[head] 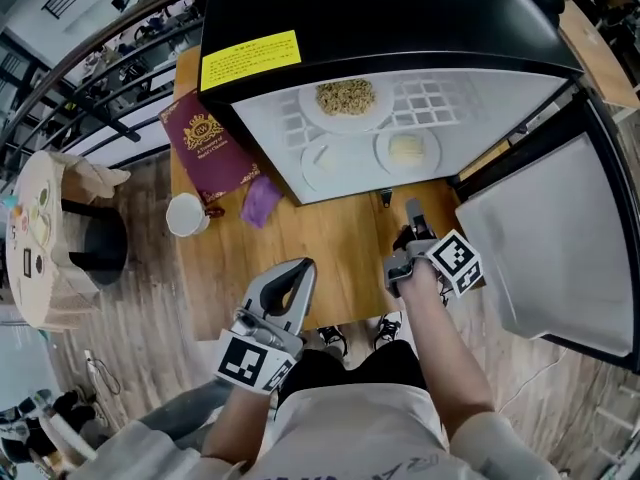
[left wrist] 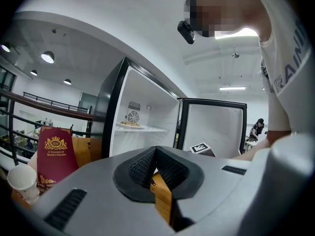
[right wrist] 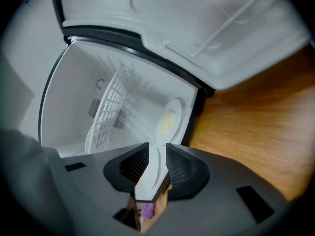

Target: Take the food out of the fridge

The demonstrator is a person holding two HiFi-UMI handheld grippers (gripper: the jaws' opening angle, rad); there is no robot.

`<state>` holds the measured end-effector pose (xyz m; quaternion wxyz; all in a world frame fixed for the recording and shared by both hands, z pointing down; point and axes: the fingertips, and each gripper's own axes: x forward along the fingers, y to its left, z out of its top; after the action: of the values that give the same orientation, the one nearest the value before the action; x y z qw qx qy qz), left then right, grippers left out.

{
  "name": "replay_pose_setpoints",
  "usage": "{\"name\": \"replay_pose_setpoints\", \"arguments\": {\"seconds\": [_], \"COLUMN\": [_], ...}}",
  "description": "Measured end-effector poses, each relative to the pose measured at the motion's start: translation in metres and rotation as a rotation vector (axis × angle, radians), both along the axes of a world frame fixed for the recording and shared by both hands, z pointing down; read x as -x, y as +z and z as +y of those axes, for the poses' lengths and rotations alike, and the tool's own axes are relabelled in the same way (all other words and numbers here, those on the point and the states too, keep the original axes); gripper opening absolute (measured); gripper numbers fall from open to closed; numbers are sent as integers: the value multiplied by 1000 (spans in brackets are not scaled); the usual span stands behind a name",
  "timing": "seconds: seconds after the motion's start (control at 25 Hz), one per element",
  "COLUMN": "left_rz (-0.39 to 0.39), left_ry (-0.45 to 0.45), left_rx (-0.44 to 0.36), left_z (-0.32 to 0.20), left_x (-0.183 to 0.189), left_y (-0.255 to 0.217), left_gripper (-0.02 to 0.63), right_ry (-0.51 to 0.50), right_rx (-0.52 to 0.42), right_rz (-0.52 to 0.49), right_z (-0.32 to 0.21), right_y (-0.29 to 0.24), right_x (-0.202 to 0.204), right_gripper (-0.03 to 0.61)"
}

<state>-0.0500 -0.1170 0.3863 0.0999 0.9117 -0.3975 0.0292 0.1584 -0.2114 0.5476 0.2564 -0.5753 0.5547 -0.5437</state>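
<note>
Presently, head view: open fridge [head: 400, 8]; plate of grainy food [head: 346, 98] on the far shelf, plate of pale food [head: 408, 149] nearer, right.
Left gripper view: left gripper [left wrist: 156, 151] pressed together, empty.
Right gripper view: right gripper [right wrist: 156, 149] spread, empty.
I judge the plates light, stiff and slippery, so I'd pinch the rim.

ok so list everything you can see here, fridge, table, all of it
fridge: one, black, white inside, door open, on the table
yellow label: one, on the fridge's top
plate of grains: one, white, upper wire shelf
plate of yellow food: one, white, lower right
third plate: one, white, lower left
book: one, dark red, left of the fridge
paper cup: one, white, beside the book
purple item: one, before the fridge
table: one, wooden
left gripper: grey, shut, empty
right gripper: grey, open, empty, facing the fridge
</note>
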Motion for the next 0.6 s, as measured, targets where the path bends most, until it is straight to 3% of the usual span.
{"name": "replay_pose_setpoints", "arguments": {"seconds": [0.16,0.6], "left_rz": [-6,-40], "left_ry": [13,-9], "left_rx": [19,38], "left_z": [-2,-16], "left_x": [0,23], "left_y": [11,27], "left_gripper": [5,5], "right_ry": [86,189], "right_rx": [9,62], "right_rz": [-90,-134], "right_z": [-15,-44], "right_y": [18,44], "right_x": [-4,-25], "right_gripper": [118,117]}}
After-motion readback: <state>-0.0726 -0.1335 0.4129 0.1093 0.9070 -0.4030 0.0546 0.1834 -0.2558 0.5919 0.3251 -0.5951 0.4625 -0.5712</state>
